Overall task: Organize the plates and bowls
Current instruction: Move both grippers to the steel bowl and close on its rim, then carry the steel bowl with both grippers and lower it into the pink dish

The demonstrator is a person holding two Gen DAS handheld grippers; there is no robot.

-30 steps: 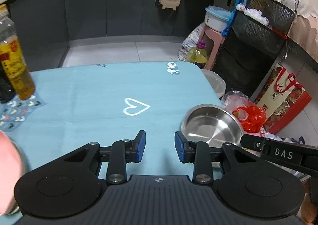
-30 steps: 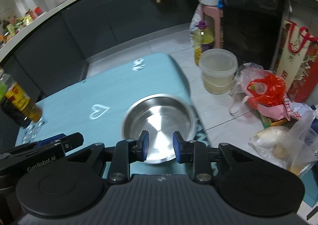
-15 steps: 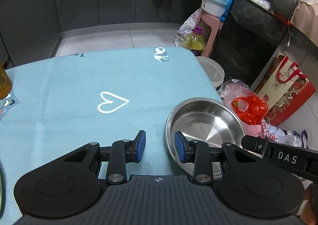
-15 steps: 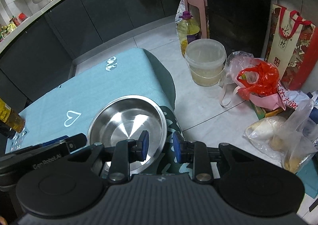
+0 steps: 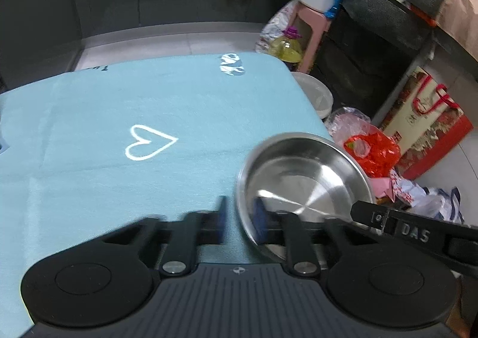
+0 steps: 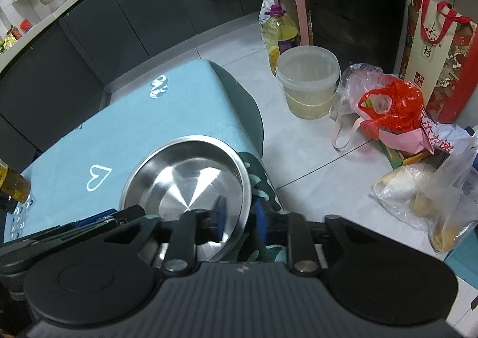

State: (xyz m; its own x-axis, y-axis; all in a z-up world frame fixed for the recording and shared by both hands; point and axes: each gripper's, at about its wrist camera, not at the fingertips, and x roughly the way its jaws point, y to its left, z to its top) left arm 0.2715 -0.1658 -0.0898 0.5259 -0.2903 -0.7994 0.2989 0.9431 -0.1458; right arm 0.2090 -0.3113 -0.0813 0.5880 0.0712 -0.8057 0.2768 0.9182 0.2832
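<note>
A shallow steel plate (image 5: 304, 179) lies at the right edge of the table with the light blue cloth (image 5: 125, 117). My left gripper (image 5: 239, 220) is open and straddles the plate's near left rim, one finger inside the plate and one outside. In the right wrist view the same plate (image 6: 185, 176) lies by the cloth's edge. My right gripper (image 6: 239, 223) is open and straddles its near right rim, left finger inside, right finger outside. The jaws are not closed on the rim.
A white plastic bucket (image 6: 307, 81), an oil jug (image 6: 279, 36), a red plastic bag (image 6: 394, 105), a red gift bag (image 6: 442, 51) and a clear bag of food (image 6: 430, 188) stand on the floor right of the table. A bottle (image 6: 12, 182) stands at the table's left.
Both grippers have moved in on the plate, and their fingers now straddle its rim on opposite sides. The left view has swung right, so the bottle has left it.
</note>
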